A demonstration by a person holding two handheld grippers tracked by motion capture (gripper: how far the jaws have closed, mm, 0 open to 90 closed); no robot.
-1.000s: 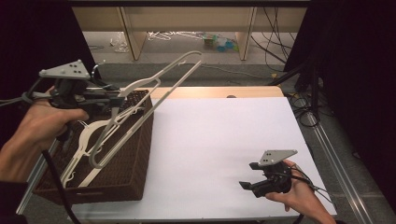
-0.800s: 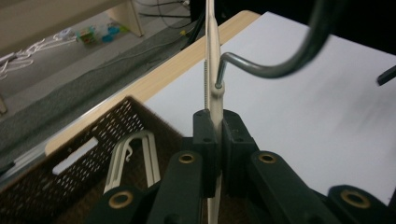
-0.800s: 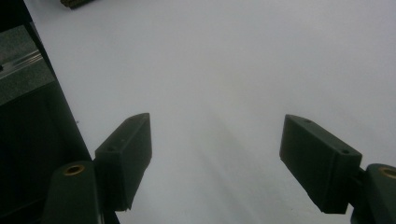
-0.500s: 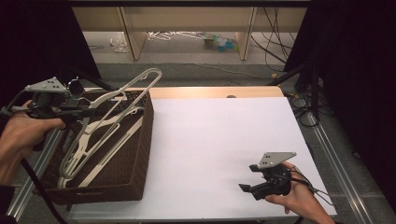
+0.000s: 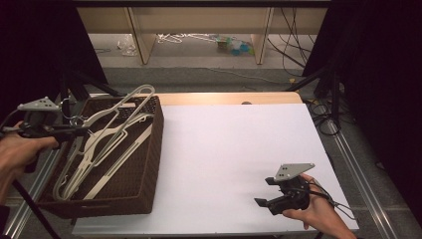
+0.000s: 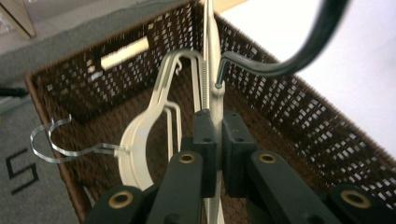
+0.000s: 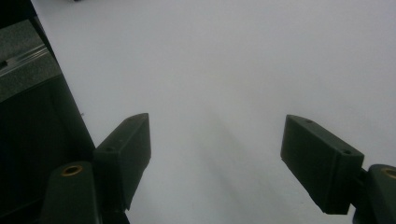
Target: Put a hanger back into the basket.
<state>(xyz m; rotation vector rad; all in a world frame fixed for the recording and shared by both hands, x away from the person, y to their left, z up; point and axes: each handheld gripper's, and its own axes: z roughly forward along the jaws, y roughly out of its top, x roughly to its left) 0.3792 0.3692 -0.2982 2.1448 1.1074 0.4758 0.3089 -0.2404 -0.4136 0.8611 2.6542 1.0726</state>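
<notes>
My left gripper (image 5: 79, 132) (image 6: 215, 122) is shut on the thin edge of a cream plastic hanger (image 5: 130, 99) (image 6: 211, 51). It holds the hanger tilted over the left side of a brown wicker basket (image 5: 157, 144) (image 6: 289, 116). The hanger's far end rests near the basket's back rim. Several more cream hangers (image 5: 94, 159) (image 6: 140, 140) lie inside, one with a metal hook (image 6: 51, 145). My right gripper (image 5: 263, 191) (image 7: 215, 140) stands open low over the white tabletop (image 5: 239, 144) (image 7: 210, 56) at the front right, nothing between its fingers.
A dark curved cable (image 6: 299, 56) crosses above the basket in the left gripper view. Metal rails (image 5: 348, 154) run along both table sides. Cables and stands (image 5: 323, 94) crowd the right. A wooden shelf (image 5: 199, 20) with clutter on the floor lies beyond the table.
My left gripper has moved left and down with the hanger, lowering it from high above the table toward the basket. The right gripper has stayed put.
</notes>
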